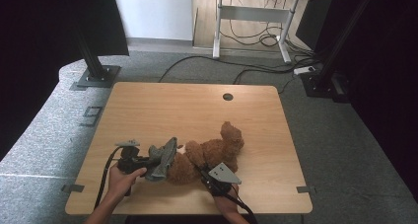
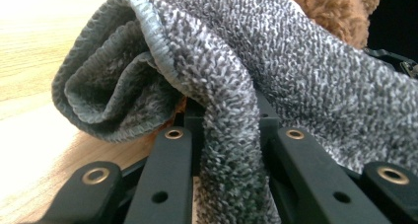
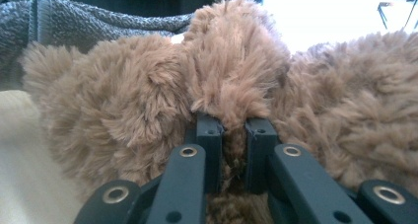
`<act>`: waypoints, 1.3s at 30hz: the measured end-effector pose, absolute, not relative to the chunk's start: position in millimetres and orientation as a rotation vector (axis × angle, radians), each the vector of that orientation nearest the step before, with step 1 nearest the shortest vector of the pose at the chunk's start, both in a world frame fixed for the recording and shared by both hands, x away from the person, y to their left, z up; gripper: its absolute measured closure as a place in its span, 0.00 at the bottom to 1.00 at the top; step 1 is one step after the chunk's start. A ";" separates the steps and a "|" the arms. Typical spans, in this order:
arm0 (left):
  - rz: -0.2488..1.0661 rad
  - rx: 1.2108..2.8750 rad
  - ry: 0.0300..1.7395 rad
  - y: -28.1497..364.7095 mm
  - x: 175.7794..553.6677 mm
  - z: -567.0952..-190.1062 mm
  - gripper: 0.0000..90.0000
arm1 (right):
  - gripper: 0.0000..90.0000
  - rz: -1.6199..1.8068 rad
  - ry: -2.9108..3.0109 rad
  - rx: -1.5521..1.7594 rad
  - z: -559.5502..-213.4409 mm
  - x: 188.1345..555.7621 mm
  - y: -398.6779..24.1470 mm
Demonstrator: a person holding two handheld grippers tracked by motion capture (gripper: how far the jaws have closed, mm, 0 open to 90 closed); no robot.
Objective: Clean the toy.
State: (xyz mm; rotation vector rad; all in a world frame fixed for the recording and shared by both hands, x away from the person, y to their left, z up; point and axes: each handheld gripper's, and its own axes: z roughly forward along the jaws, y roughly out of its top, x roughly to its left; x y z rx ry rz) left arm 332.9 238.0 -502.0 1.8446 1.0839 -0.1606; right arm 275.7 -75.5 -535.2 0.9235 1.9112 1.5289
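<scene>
A brown teddy bear (image 1: 212, 152) lies on its back on the wooden table (image 1: 162, 105), head toward the far right. A grey knitted garment (image 1: 162, 159) hangs at the bear's lower end. My left gripper (image 1: 150, 161) is shut on a fold of that grey knit (image 2: 231, 150), whose ribbed hem (image 2: 106, 93) curls to the left. My right gripper (image 1: 203, 173) is shut on a tuft of the bear's fur (image 3: 235, 93), at a limb near the bear's middle. The grey garment (image 3: 98, 19) shows behind the bear in the right gripper view.
A round cable hole (image 1: 227, 96) sits near the table's far edge. A black stand base (image 1: 98, 77) is on the carpet at the far left, and a desk frame (image 1: 251, 17) with cables stands behind. The person's hands come in at the near edge.
</scene>
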 end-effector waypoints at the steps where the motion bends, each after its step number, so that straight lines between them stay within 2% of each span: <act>1: -0.166 1.843 1.085 238.3 333.0 -502.8 0.84 | 0.89 1.533 1.917 0.929 -534.9 274.3 -76.6; 4: -0.178 1.843 1.086 238.1 332.7 -506.1 0.84 | 0.87 1.558 1.939 0.942 -533.5 271.8 -80.4; 6: -0.179 1.845 1.082 237.3 331.8 -507.1 0.84 | 0.82 1.574 1.960 0.941 -529.7 270.1 -83.4; 11: -0.187 1.857 1.071 233.1 331.3 -509.4 0.84 | 0.54 1.617 2.037 0.941 -499.5 263.5 -98.1; 14: -0.184 1.859 1.072 232.2 331.4 -508.9 0.84 | 0.46 1.617 2.003 0.958 -475.9 263.2 -113.0; 22: -0.182 1.858 1.072 232.3 331.2 -509.3 0.84 | 0.39 1.602 1.962 1.046 -424.8 307.9 -133.4; 28: -0.185 1.854 1.072 233.4 330.8 -510.1 0.84 | 0.36 1.415 2.160 1.170 -437.1 345.3 -122.0; 34: -0.194 1.856 1.063 232.0 331.3 -511.1 0.83 | 0.34 1.336 2.225 1.168 -472.7 321.6 -124.3; 39: -0.198 1.868 1.063 226.7 331.5 -511.1 0.83 | 0.35 1.369 2.194 1.142 -484.3 293.9 -133.2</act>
